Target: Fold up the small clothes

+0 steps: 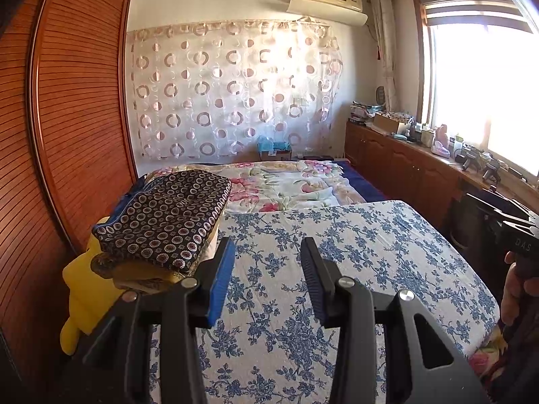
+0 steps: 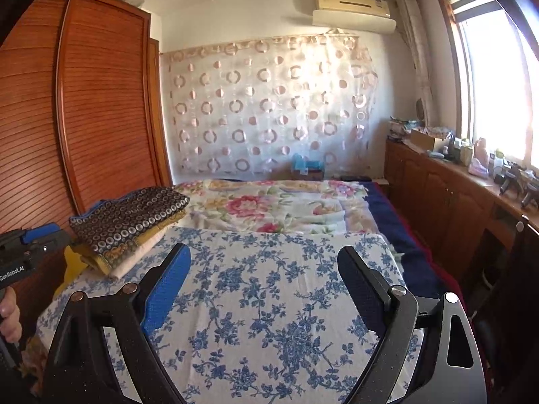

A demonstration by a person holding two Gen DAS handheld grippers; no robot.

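Both tools hover over a bed spread with a white cloth printed with blue flowers [image 2: 269, 303]. The left tool [image 1: 267, 256] stands partly open with nothing between its pads; the right tool [image 2: 264, 266] gapes wide, also empty. A stack of folded clothes, topped by dark circle-patterned fabric [image 1: 168, 215], lies at the cloth's far left corner beside the wooden slatted wardrobe [image 1: 77, 101].

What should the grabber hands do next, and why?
Probably move the left gripper toward the folded pile at the left, to take its dark circle-patterned top piece. Both the left and the right gripper are open and empty, and the blue-flowered cloth in front has no garment on it to fold.
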